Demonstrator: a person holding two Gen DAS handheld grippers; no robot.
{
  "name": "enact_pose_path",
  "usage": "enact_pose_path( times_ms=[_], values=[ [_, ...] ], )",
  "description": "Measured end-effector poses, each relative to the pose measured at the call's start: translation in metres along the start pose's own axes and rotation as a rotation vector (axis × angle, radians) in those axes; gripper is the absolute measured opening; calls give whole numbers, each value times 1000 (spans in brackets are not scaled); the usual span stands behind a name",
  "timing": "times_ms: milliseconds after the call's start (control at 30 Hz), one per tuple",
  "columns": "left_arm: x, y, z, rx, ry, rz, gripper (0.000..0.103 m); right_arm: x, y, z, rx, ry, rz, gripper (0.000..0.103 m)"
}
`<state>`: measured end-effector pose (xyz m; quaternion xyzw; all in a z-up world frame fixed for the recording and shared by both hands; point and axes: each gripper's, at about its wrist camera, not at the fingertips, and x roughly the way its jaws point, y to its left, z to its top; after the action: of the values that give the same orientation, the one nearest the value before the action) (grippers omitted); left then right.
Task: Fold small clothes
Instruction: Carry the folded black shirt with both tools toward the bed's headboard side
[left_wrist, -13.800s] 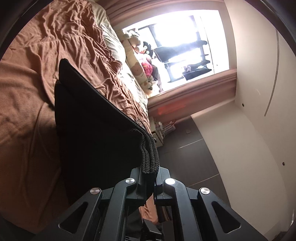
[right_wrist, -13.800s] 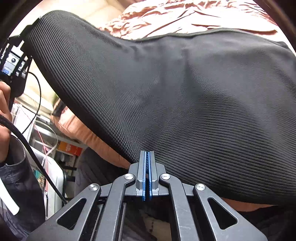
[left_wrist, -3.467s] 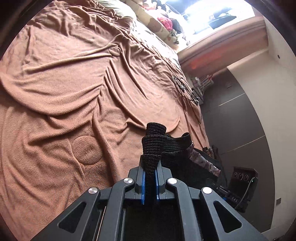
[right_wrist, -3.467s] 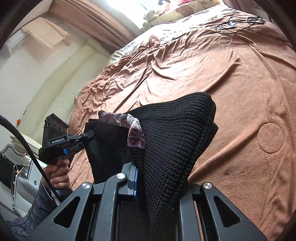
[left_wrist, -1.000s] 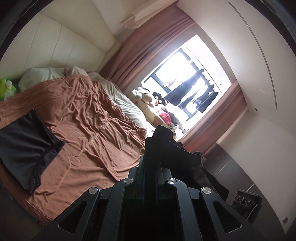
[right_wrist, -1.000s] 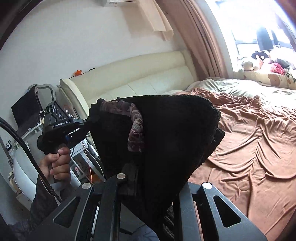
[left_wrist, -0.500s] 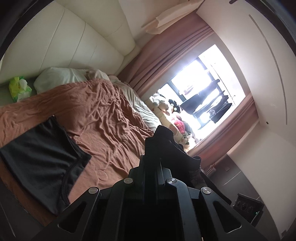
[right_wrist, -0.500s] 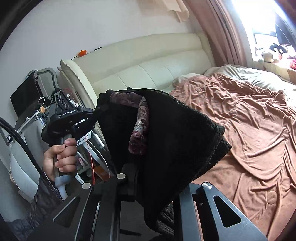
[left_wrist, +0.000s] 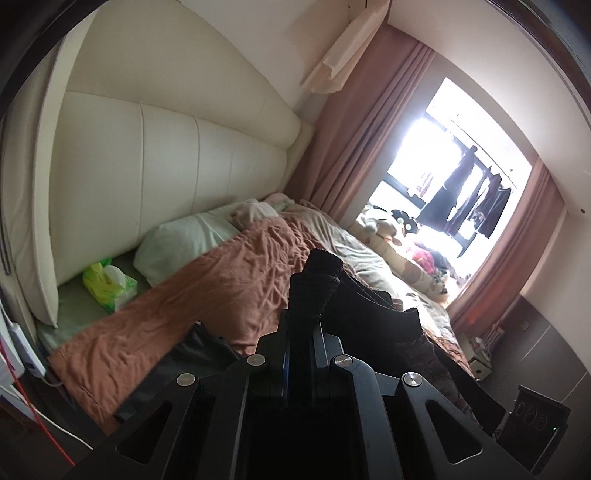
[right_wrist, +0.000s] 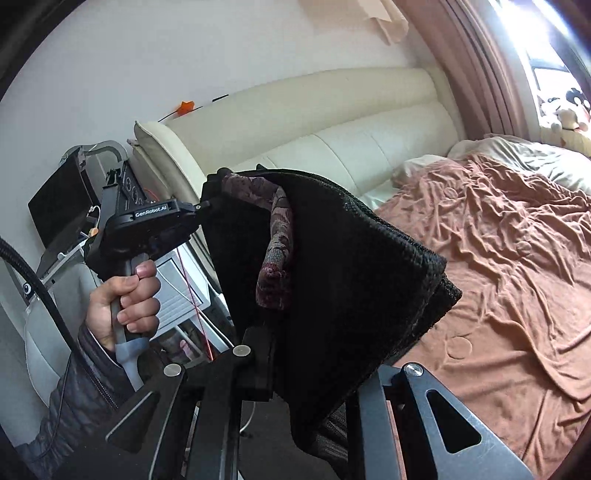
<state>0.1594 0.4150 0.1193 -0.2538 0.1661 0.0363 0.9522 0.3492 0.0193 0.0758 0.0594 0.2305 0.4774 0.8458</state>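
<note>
A bed under a rumpled brown sheet fills the room below the cream headboard. A folded black knit garment, with a patterned band showing at its fold, hangs in the air beside the bed, clear of the sheet. The left gripper clamps one corner; the right gripper is clamped on the other. Another dark garment lies flat on the bed's near edge.

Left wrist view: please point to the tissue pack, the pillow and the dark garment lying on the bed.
tissue pack (left_wrist: 109, 286), left wrist view, its green wrapper.
pillow (left_wrist: 181, 242), left wrist view, middle of its top.
dark garment (left_wrist: 195, 349), left wrist view, its flat upper part.
</note>
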Motion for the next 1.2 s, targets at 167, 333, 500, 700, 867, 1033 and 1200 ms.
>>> enact_pose_path(
  times_ms=[167,333,500,700,867,1033,1200],
  values=[
    [2,22,17,3,2,98,7,28,18,-5,30,-2,47,11],
    [5,40,24,4,10,160,7,59,24,-8,60,36,84,11],
    [28,61,29,-13,32,203,7,98,15,-3,98,75,96,11],
    [88,84,20,-33,97,237,7,137,-12,-1,94,127,73,11],
    [131,85,19,-19,131,236,7,157,-35,9,85,142,48,11],
    [174,87,17,9,176,266,7,176,-61,12,79,159,23,11],
    [214,101,9,14,219,302,7,203,-81,15,27,199,-10,11]
  ],
)
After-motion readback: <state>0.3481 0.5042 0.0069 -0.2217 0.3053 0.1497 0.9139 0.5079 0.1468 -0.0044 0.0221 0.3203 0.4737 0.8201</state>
